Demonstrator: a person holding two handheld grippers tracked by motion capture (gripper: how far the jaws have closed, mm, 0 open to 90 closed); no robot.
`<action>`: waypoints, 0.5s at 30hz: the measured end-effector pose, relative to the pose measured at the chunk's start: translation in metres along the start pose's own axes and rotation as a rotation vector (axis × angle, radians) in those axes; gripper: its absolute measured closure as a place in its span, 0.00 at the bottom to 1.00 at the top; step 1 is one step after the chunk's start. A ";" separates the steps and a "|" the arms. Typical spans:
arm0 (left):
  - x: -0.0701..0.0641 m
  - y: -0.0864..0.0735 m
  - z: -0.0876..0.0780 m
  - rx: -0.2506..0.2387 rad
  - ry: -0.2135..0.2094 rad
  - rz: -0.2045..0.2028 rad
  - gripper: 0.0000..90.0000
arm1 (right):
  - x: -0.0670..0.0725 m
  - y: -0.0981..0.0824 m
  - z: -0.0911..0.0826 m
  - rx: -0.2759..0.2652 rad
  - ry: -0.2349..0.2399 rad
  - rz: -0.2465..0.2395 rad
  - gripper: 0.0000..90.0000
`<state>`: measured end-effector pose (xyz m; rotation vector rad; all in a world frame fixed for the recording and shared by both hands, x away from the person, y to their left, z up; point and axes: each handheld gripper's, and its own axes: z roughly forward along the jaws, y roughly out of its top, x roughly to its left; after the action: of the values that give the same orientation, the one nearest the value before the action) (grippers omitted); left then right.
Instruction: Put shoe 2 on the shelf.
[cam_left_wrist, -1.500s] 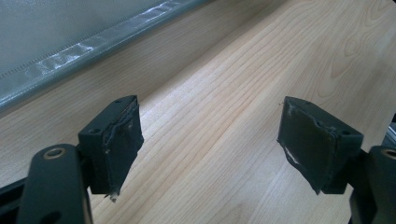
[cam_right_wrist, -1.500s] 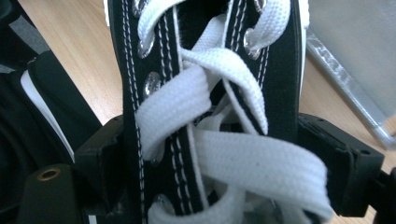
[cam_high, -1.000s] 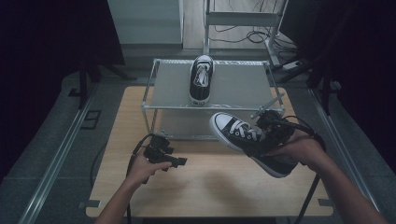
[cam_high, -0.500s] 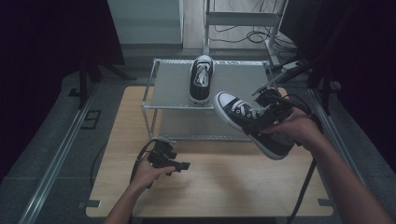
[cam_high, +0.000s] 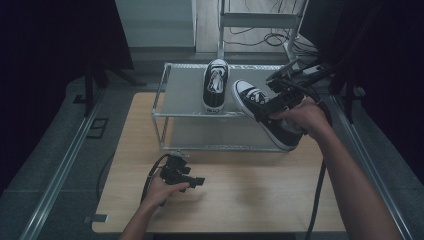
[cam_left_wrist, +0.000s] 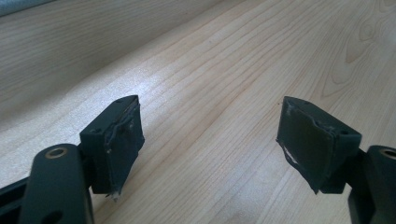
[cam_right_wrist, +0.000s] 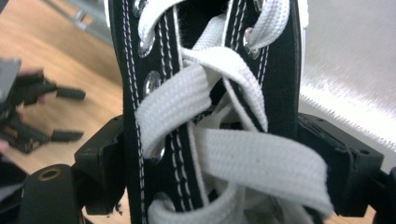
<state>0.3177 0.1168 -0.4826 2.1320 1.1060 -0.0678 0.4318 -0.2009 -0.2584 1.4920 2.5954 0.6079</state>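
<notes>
A black sneaker with white laces and a white toe cap hangs tilted at the right end of the wire rack, toe over the top shelf, heel low toward the table. My right gripper is shut on its laced upper; in the right gripper view the jaws press both sides of the sneaker's tongue and laces. A matching sneaker lies on the top shelf, toe pointing away. My left gripper rests low on the wooden table, open with bare wood between its pads.
The rack's lower shelf holds nothing. Cables trail from both grippers across the table and its right side. A metal frame with wires stands behind the rack. Dark curtains flank the table. The left gripper shows blurred in the right gripper view.
The right hand has carried the sneaker up and away from the table front, bringing its toe over the top shelf. The left hand has slid slightly nearer the front edge.
</notes>
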 end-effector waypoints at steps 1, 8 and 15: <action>0.000 0.000 0.001 0.004 0.000 0.003 0.25 | -0.001 0.004 0.001 -0.002 -0.010 0.015 0.18; -0.002 -0.001 0.000 0.004 0.010 0.008 0.25 | -0.007 0.026 0.008 -0.001 -0.049 0.086 0.18; 0.000 -0.002 -0.001 -0.001 -0.001 0.001 0.25 | -0.011 0.043 0.017 0.008 -0.072 0.144 0.18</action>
<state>0.3161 0.1185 -0.4832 2.1317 1.1037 -0.0673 0.4769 -0.1857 -0.2589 1.6816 2.4561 0.5470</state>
